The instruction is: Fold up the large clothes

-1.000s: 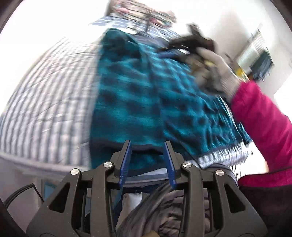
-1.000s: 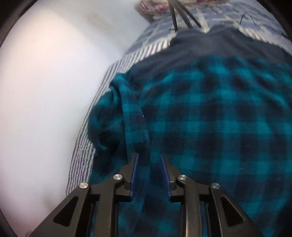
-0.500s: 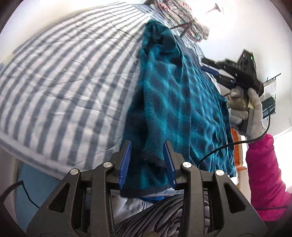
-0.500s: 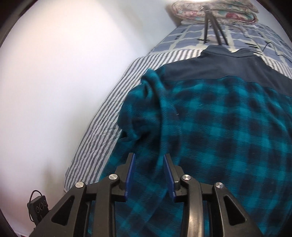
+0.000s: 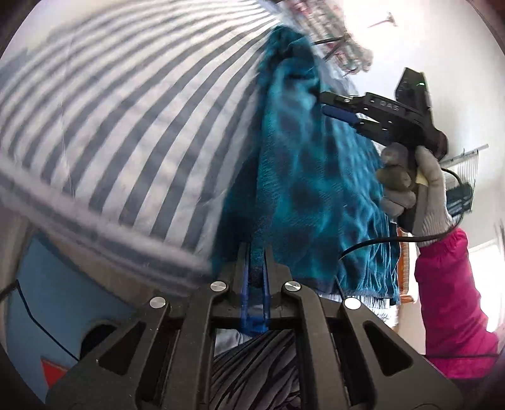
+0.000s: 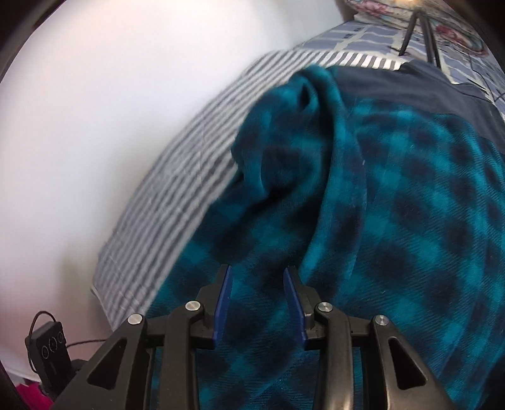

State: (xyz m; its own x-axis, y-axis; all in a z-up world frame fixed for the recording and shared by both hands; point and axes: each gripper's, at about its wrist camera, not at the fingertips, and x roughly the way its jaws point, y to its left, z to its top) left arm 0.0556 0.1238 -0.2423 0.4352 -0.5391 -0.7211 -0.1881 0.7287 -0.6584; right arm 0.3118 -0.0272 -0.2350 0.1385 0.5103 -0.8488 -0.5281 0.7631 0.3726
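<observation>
A large teal and dark plaid fleece garment [image 5: 303,176] lies on a bed with a grey-and-white striped sheet [image 5: 126,120]. My left gripper [image 5: 256,261] is shut on the garment's near hem at the bed's edge. My right gripper [image 6: 258,293] is open and hovers just over the plaid cloth [image 6: 394,220], near a bunched fold [image 6: 284,132] by the garment's left side. It also shows in the left wrist view [image 5: 334,105], held by a gloved hand above the garment. The garment's dark navy yoke [image 6: 410,85] lies at the far end.
The striped sheet [image 6: 176,195] runs along a white wall [image 6: 94,110]. A tripod [image 6: 416,28] and a floral pillow [image 6: 378,6] sit at the bed's far end. A small black box with a cable [image 6: 47,347] is at the lower left.
My left gripper has closed on the garment's near hem; it was open half a second ago. My right gripper let go of a fold a second ago and has stayed open, drawing back.
</observation>
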